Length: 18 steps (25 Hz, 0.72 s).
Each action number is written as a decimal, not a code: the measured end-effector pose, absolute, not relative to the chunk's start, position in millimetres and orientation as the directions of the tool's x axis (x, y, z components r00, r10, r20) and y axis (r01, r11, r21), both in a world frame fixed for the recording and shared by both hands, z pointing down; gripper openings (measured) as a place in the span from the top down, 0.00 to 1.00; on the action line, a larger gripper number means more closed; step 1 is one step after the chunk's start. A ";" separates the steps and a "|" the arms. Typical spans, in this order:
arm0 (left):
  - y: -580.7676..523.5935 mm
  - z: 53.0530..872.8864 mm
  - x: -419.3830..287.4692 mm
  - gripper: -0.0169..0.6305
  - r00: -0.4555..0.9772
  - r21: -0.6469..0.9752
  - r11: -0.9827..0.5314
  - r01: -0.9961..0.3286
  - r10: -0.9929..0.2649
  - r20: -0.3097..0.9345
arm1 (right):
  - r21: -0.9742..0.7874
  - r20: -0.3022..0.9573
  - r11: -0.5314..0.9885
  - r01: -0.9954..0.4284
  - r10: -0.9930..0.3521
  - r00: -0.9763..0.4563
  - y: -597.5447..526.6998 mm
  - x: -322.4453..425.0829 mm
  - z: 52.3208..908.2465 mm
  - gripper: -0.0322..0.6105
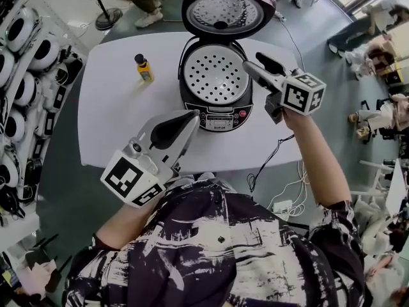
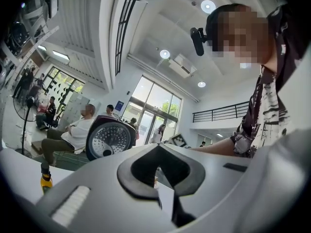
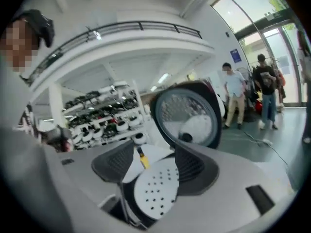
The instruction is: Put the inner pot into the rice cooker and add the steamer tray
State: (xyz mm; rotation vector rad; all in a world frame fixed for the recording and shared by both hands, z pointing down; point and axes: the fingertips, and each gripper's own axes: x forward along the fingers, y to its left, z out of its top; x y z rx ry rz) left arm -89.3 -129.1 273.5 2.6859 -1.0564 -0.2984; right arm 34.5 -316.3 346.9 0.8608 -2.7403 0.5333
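the tray (image 1: 213,73) sits in the open cooker (image 1: 217,117), far on the table (image 1: 115,107). the right gripper (image 1: 254,62) hovers at the cooker's right rim, jaws apart, empty. the left gripper (image 1: 190,116) is nearer, jaws together.

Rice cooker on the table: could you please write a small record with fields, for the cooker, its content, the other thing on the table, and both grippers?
rice cooker: on the white table, lid open, upright
steamer tray: perforated, lies level in the cooker's opening
inner pot: not visible; the tray covers the opening
yellow bottle: upright, left of the cooker, apart from it
left gripper: jaws together, empty, near the person's body
right gripper: jaws apart, empty, above the cooker's right side
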 end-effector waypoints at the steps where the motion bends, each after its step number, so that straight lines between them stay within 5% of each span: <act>1: -131.8 272.2 -87.7 0.97 0.717 0.287 -0.709 -0.644 -0.690 -0.097 | -0.262 0.218 0.811 -0.523 -0.479 -0.851 -298.1 27.5 314.2 0.57; 3: -138.9 269.0 -83.9 0.97 0.715 0.267 -0.708 -0.653 -0.693 -0.090 | -0.215 0.078 0.882 -0.420 -0.413 -0.907 -258.8 18.7 261.3 0.57; 6: -148.6 264.4 -74.8 0.97 0.714 0.239 -0.708 -0.665 -0.696 -0.076 | -0.141 0.000 0.924 -0.354 -0.358 -0.934 -206.0 17.2 222.0 0.82; 9: -153.0 259.5 -63.6 0.97 0.721 0.221 -0.713 -0.666 -0.691 -0.059 | -0.082 -0.021 0.913 -0.399 -0.401 -0.916 -177.2 29.8 215.7 0.94; 18: -161.1 256.9 -31.5 0.97 0.726 0.192 -0.718 -0.669 -0.686 -0.033 | -0.065 0.016 0.829 -0.555 -0.556 -0.831 -179.1 67.0 251.5 0.95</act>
